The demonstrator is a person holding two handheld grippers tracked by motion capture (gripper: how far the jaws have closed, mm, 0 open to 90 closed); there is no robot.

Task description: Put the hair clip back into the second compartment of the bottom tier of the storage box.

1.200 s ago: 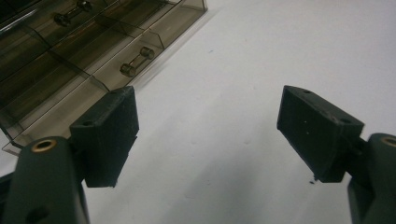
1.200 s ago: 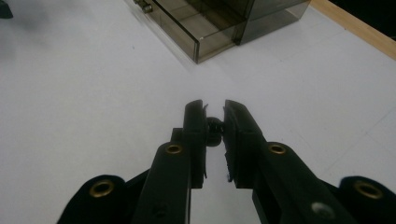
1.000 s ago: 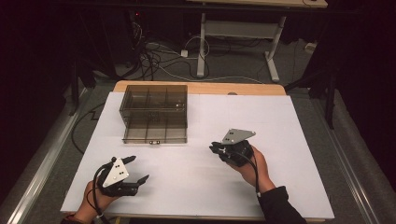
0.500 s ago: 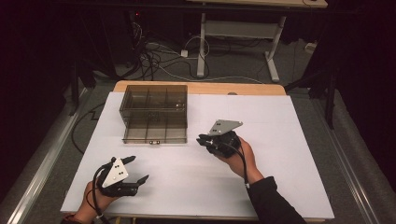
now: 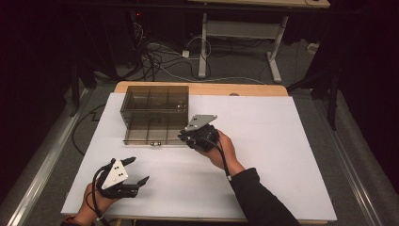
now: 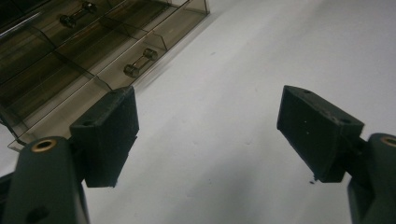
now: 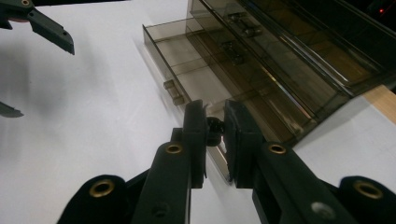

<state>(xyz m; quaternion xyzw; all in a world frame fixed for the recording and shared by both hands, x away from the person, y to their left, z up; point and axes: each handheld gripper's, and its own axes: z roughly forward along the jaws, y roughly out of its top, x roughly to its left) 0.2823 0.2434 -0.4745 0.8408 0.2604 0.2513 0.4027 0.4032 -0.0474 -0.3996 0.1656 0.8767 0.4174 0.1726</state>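
High view: a smoke-tinted organiser box [image 5: 155,113] sits upper centre-left on the white table [image 5: 282,141], drawer pulled out. The right gripper [image 5: 195,136] has moved left to the drawer since a second ago.

Left gripper view: left gripper [image 6: 205,135] spread wide (nothing between).

Right gripper view: jaws pinch a small dark knob [image 7: 215,126], apparently the drawer's.

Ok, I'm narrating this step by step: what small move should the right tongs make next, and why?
Probably ease forward a little, then open over the drawer's nearest compartment. The right tongs are pinched on a small black piece right at the front wall of the open drawer, not yet over its floor.
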